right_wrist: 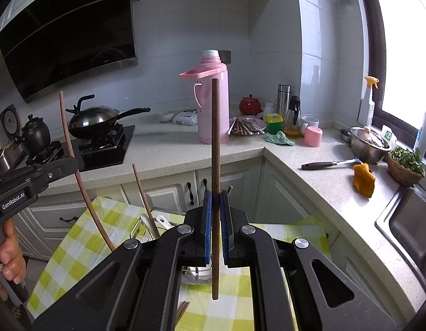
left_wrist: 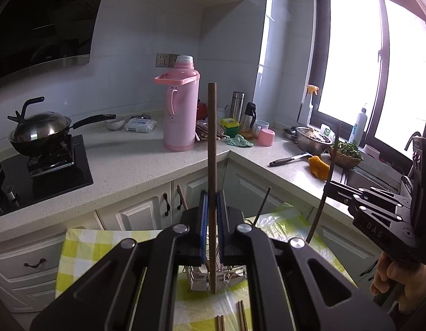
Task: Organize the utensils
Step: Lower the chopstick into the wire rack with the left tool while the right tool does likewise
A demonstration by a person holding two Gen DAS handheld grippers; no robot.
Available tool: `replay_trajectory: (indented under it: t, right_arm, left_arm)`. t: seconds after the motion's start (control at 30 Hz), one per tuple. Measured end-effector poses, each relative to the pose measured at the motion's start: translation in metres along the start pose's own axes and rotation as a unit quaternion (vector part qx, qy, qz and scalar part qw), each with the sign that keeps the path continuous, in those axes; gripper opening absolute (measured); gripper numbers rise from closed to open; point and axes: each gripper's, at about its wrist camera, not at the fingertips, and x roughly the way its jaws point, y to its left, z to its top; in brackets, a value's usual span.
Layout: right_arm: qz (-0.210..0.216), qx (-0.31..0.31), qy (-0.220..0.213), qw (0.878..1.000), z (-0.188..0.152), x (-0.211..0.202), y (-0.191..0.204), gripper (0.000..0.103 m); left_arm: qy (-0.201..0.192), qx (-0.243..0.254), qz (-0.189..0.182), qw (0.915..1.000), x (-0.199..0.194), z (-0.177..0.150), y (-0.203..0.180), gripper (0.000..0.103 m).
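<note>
My left gripper (left_wrist: pixel 212 200) is shut on a brown chopstick (left_wrist: pixel 212 138) that stands upright between the blue pads. Below it a wire utensil rack (left_wrist: pixel 202 278) sits on the yellow checked tablecloth (left_wrist: pixel 83 248). More chopsticks (left_wrist: pixel 242 314) lie on the cloth near the front. My right gripper (right_wrist: pixel 215 201) is shut on a second upright chopstick (right_wrist: pixel 216 138). In the right wrist view the left gripper (right_wrist: pixel 72 164) shows at the left edge with its chopstick (right_wrist: pixel 68 138). The rack (right_wrist: pixel 142 231) there holds white spoons (right_wrist: pixel 163 220) and a leaning chopstick (right_wrist: pixel 142 190).
An L-shaped counter (right_wrist: pixel 240 149) runs behind the table, with a pink thermos (left_wrist: pixel 181 110), a wok (left_wrist: pixel 42 132) on the stove, a plate of chopsticks (right_wrist: pixel 247 127), a steel strainer (right_wrist: pixel 370 146), an orange cloth (right_wrist: pixel 364 179) and a sink (right_wrist: pixel 406 220). White cabinets stand below.
</note>
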Motion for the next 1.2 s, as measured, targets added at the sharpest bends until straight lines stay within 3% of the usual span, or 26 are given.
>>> replay_trajectory:
  t: [0.53, 1.2]
  right_arm:
    - [0.017, 0.007, -0.003, 1.000, 0.036, 0.053, 0.013, 0.008]
    - [0.031, 0.040, 0.047, 0.998, -0.010, 0.117, 0.026, 0.008]
  left_arm:
    - [0.004, -0.011, 0.017, 0.9998, 0.053, 0.023, 0.010, 0.006]
    - [0.034, -0.028, 0.020, 0.9988, 0.099, -0.013, 0.023, 0.006]
